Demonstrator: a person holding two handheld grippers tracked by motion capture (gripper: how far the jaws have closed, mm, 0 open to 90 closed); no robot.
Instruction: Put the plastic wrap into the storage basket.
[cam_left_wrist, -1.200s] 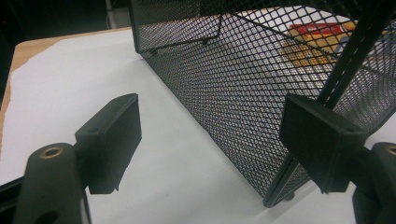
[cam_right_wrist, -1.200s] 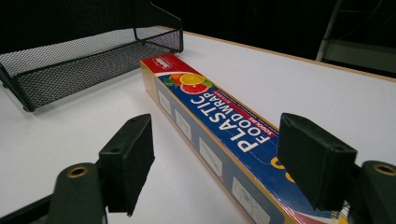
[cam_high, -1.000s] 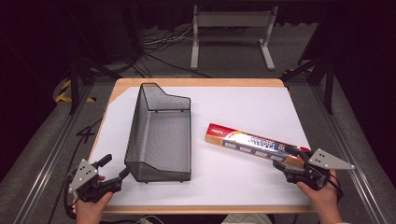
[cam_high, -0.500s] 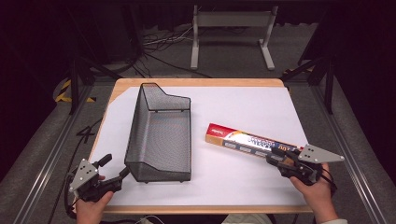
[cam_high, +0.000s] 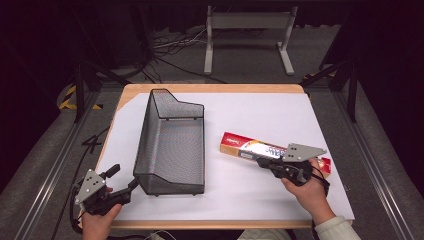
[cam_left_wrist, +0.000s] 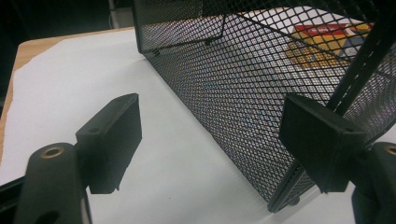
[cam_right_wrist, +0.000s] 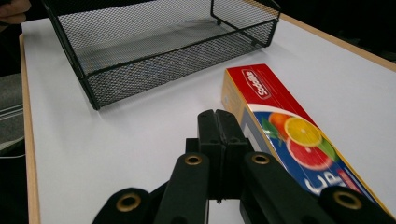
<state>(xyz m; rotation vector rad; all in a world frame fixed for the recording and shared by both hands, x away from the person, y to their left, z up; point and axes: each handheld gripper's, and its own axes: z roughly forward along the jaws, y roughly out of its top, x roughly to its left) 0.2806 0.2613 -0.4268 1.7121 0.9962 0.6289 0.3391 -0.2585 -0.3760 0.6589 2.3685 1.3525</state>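
Left gripper (cam_high: 122, 181): down at the near-left corner of the table, jaws spread wide and holding nothing. In the left gripper view (cam_left_wrist: 210, 135) the gap frames the basket's near corner post; the right jaw sits just beside it.

Right gripper (cam_high: 263, 163): near right, in the person's right hand (cam_high: 305, 187). Jaws pressed flat together, nothing between them, as the right gripper view (cam_right_wrist: 218, 122) shows. Its tips lie along the near long edge of the box, just beside it; I cannot tell if they touch.

Box (cam_high: 260, 150): a long red carton with citrus pictures, lying flat right of centre, slanted, its left end pointing toward the basket. Its far-right end is hidden under the gripper and hand.

Mesh basket (cam_high: 172, 145): black wire, upright and open-topped, running near to far on the left half. Its near end stands close to the table's front edge.

Open room: a bare white strip between basket and box; a wide clear sheet beyond the box to the far and right edges.

Table (cam_high: 210, 89): wooden rim showing along the far edge and left corner around the white sheet (cam_high: 260, 112).

Beyond: dark floor, cables and a grey metal stand (cam_high: 247, 30).
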